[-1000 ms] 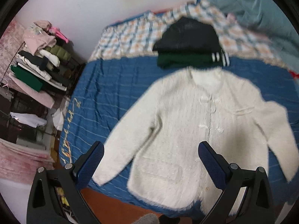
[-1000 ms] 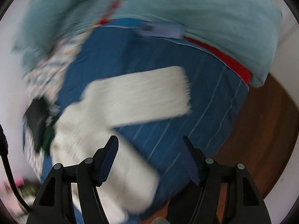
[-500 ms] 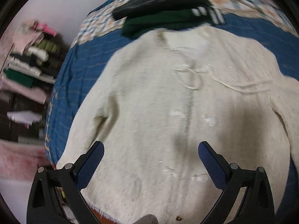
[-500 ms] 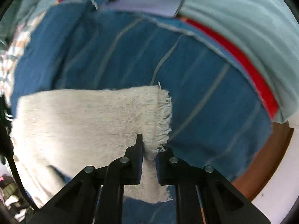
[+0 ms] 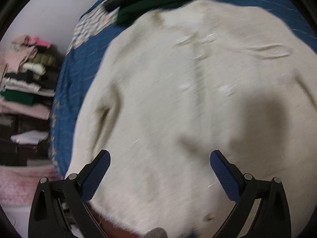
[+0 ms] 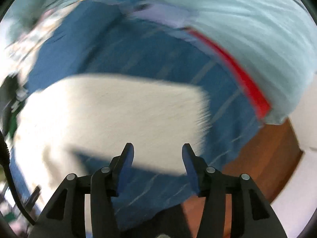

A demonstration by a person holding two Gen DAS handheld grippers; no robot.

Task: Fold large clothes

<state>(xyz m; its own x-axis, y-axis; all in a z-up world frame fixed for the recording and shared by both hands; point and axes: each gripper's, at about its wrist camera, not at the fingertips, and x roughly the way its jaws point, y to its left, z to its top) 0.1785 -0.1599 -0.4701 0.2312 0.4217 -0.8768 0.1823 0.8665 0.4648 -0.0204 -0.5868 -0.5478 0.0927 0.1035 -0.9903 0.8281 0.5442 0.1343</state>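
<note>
A cream fuzzy cardigan (image 5: pixel 178 103) lies front up on the blue striped bedsheet (image 5: pixel 77 75) and fills most of the left wrist view. My left gripper (image 5: pixel 159 156) hangs open close over its lower body, with nothing pinched between the pads. In the right wrist view one sleeve (image 6: pixel 111 115) lies flat across the sheet (image 6: pixel 158 59), cuff to the right. My right gripper (image 6: pixel 158 150) points down at the sleeve's near edge. Its jaws are opening, and the sleeve shows between the fingertips without the pads pressing on it.
Folded black and dark green clothes (image 5: pixel 158 2) lie just beyond the cardigan's collar. Shelves of stacked clothes (image 5: pixel 25 79) stand left of the bed. A pale teal quilt (image 6: pixel 237 19) with a red edge bunches at the far side. Wooden floor (image 6: pixel 267 158) shows past the bed's corner.
The left gripper sank closer to the cardigan, which now fills its view. The right gripper dropped toward the sleeve, shut at its cuff half a second ago, and now stands apart.
</note>
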